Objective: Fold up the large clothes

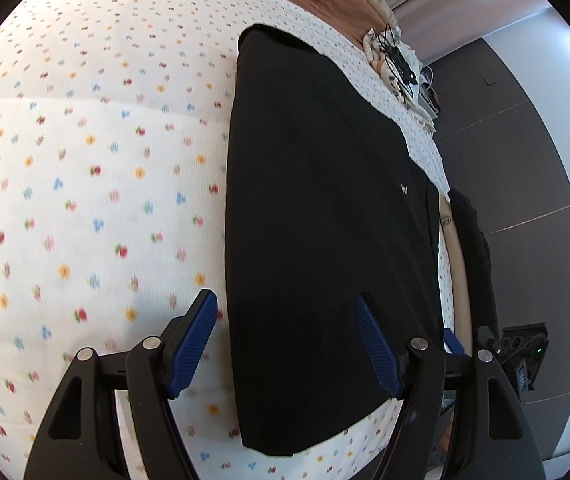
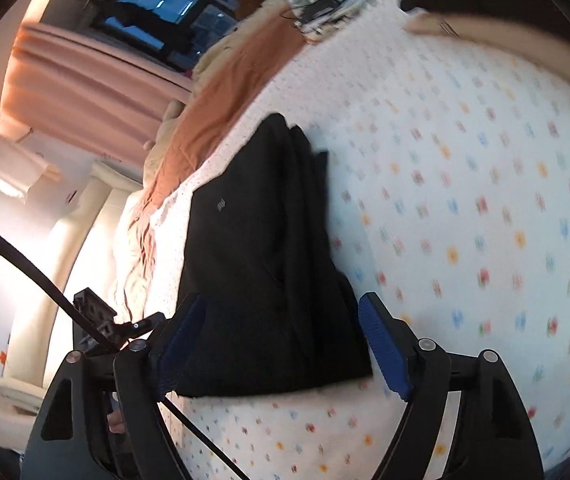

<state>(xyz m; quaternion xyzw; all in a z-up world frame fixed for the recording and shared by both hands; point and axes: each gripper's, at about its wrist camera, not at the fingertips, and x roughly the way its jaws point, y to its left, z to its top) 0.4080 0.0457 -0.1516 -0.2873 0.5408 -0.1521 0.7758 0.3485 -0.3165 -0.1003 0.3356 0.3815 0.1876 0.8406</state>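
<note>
A black garment (image 1: 317, 208) lies folded into a long strip on the white flower-print bedspread (image 1: 85, 184). It has a small white logo (image 1: 404, 189). My left gripper (image 1: 287, 340) is open and hovers above the strip's near end, holding nothing. In the right wrist view the same garment (image 2: 261, 264) lies folded with layered edges on its right side. My right gripper (image 2: 285, 344) is open above the garment's near edge, empty.
A brown blanket (image 2: 229, 96) and a small heap with black cables (image 1: 397, 60) lie at the bed's far end. Pink curtains (image 2: 85, 80) and a window are beyond. Dark floor (image 1: 525, 184) runs beside the bed. A person's arm (image 2: 505, 40) is at the top right.
</note>
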